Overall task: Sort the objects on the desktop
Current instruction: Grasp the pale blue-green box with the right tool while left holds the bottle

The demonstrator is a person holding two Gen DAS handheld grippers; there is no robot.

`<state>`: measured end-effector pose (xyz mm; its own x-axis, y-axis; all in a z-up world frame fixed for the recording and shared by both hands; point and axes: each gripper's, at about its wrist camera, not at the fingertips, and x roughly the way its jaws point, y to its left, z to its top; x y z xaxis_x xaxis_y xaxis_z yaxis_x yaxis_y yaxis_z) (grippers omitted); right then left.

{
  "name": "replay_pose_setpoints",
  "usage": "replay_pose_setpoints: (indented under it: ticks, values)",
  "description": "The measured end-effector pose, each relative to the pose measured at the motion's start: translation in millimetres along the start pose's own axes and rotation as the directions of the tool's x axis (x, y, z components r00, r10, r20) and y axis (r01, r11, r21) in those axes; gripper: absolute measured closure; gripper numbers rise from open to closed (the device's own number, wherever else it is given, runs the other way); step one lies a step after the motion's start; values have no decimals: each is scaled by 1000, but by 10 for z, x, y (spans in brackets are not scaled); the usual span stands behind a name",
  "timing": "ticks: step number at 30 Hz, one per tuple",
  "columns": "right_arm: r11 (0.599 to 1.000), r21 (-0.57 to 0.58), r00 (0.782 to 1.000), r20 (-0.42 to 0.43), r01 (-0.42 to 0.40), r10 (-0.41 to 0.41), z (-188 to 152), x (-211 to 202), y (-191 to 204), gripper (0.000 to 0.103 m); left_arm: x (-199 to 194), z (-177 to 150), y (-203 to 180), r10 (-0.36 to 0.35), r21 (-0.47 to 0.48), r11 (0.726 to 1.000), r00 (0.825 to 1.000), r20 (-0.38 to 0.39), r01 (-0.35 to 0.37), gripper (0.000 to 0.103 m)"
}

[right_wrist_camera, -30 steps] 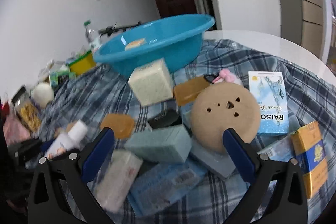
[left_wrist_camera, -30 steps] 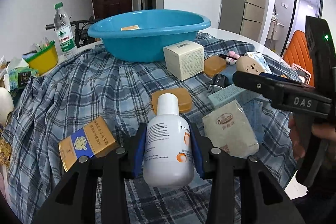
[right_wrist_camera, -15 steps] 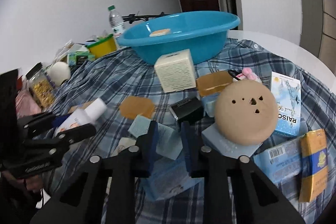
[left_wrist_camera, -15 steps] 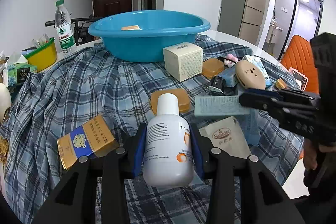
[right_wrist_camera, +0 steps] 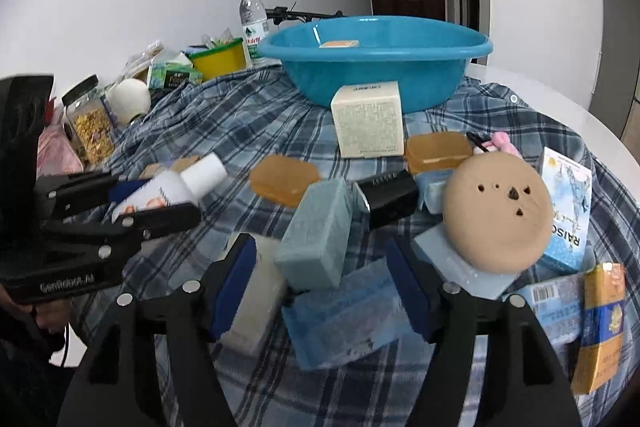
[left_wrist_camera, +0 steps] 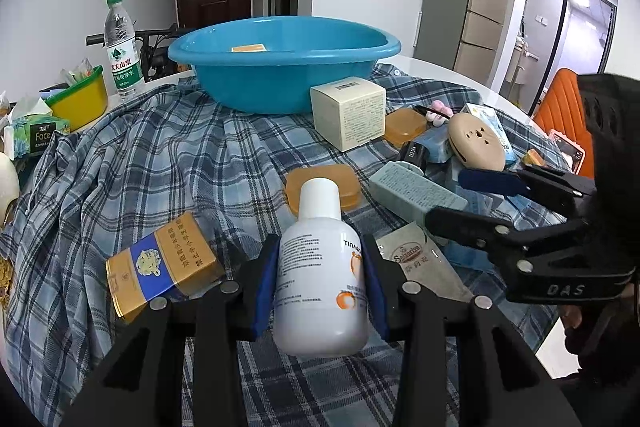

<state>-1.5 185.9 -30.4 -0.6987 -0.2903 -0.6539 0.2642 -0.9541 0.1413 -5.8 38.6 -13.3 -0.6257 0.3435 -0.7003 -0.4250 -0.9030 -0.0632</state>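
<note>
Barely begun: one orange bar (left_wrist_camera: 248,48) in blue basin (left_wrist_camera: 280,83) at twelve o'clock; left gripper (left_wrist_camera: 320,281) pinching white bottle (left_wrist_camera: 320,279); right gripper (right_wrist_camera: 320,277) opening around, not touching, teal box (right_wrist_camera: 316,235); clutter remaining.

We see a blue-and-white plaid cloth (left_wrist_camera: 168,163) under a bright blue basin (left_wrist_camera: 280,67); before the basin, a cream box (left_wrist_camera: 352,115), amber soap cases (left_wrist_camera: 324,183), a white bottle (left_wrist_camera: 320,287).

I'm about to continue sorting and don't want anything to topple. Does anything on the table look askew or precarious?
Yes. The round tan disc leans tilted on a pale blue box rather than lying flat, in a jumble of overlapping packets. The grey-green box sits propped at an angle between the right gripper's opening jaws. Nothing looks spilled.
</note>
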Motion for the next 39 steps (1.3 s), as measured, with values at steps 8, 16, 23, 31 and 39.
replay_pose_setpoints:
  ticks: [8,16,23,31,39]
  values:
    - [999,-28,998,-41,39,-40,45,286,105,68,18,-14,31,14,-6,1000,1000,-5,-14,61]
    - [997,48,998,-20,59,-58,14,215,-14,76,30,-13,50,17,-27,999,1000,-3,-17,61]
    - [991,53,992,22,121,-122,38,63,34,76,-33,4,27,94,-57,994,994,53,-91,61]
    - [979,-1,969,144,202,-199,83,-155,230,76,-130,81,-47,153,-77,986,981,117,-145,61]
    - [969,37,935,256,245,-246,204,-393,274,76,-276,201,-50,213,-104,975,958,190,-196,61]
